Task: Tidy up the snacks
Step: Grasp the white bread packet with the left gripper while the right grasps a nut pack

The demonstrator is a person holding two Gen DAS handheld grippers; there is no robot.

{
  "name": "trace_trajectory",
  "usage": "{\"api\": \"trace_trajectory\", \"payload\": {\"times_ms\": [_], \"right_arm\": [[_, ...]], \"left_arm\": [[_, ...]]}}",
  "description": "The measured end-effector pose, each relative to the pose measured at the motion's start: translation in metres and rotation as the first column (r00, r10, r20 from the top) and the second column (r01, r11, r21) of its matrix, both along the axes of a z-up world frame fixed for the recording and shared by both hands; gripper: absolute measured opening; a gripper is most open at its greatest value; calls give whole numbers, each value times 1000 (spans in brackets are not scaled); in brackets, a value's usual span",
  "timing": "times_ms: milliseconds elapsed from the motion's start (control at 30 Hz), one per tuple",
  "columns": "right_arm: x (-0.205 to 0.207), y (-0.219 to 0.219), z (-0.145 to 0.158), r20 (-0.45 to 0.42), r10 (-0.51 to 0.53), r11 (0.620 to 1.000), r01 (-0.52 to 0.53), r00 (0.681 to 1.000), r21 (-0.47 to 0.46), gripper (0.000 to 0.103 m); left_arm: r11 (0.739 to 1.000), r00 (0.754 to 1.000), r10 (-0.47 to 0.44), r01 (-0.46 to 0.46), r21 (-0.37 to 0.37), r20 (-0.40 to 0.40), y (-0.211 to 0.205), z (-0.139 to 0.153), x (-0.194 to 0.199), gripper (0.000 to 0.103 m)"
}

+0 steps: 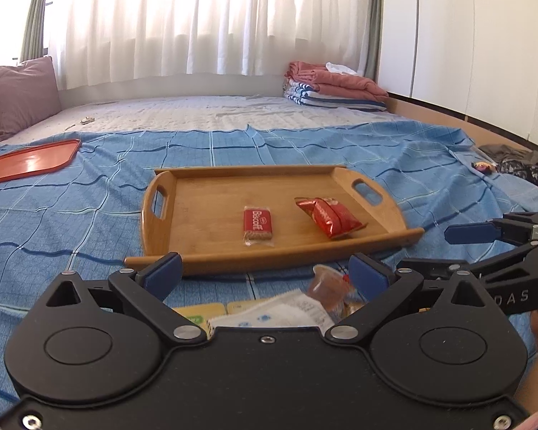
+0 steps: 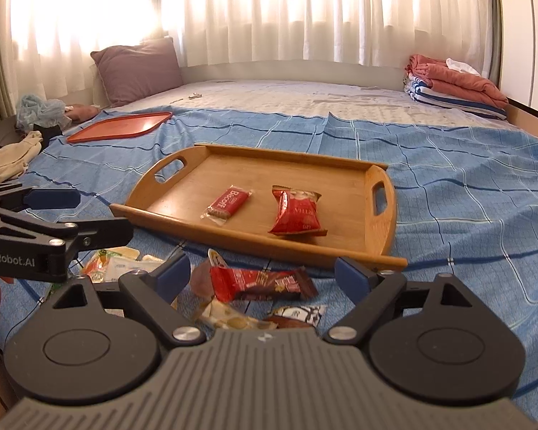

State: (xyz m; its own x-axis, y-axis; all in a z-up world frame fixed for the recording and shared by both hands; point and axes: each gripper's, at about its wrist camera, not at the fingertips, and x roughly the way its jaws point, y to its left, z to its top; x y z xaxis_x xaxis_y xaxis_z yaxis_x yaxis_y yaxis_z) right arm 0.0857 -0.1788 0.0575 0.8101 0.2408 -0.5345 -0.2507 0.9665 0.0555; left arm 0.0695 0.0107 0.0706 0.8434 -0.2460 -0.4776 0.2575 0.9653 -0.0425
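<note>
A wooden tray (image 1: 211,193) (image 2: 204,175) lies on the blue bedspread and holds a Biscoff biscuit pack (image 1: 257,223) (image 2: 230,201) and a red snack bag (image 1: 328,215) (image 2: 296,211). My left gripper (image 1: 265,272) is open and empty above a pile of loose snacks: a white wrapper (image 1: 279,310) and a small jelly cup (image 1: 324,283). My right gripper (image 2: 262,272) is open and empty just above a red-and-brown chocolate bar (image 2: 262,283), with more wrappers (image 2: 233,317) beneath. Each gripper also shows in the other's view, the right one (image 1: 459,251) and the left one (image 2: 75,211).
An orange plastic tray (image 1: 28,161) (image 2: 122,127) lies at the far left. A purple pillow (image 2: 138,68) and folded towels (image 1: 337,87) (image 2: 455,86) sit at the back of the bed. Loose clothes (image 2: 7,157) lie at the left edge.
</note>
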Motion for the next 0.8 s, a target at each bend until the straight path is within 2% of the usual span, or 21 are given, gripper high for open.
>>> {"api": "trace_trajectory", "payload": {"times_ms": [267,533,700,733,800], "right_arm": [[-22,-6,-18,0,-32,999,32,999,-34,93],[-35,-13,-43,-40,-77,994,74,996,-79,93],[-38,-23,-54,-67,-114,992,110,991,-59,93],[-38,-24,-55,-73,-119,992,115,990,-53,93],[-40,-27,-58,-80,-123,992,120,989,-35,92]], "left_arm": [[1000,999,29,-29,7,-19,7,-23,-27,100],[999,998,39,-39,10,-50,9,-44,-41,100],[999,999,38,-37,16,-37,-4,-47,-44,100],[999,998,40,-40,16,-37,-6,-48,-44,100],[999,998,50,-50,15,-34,-11,-47,-44,92]]}}
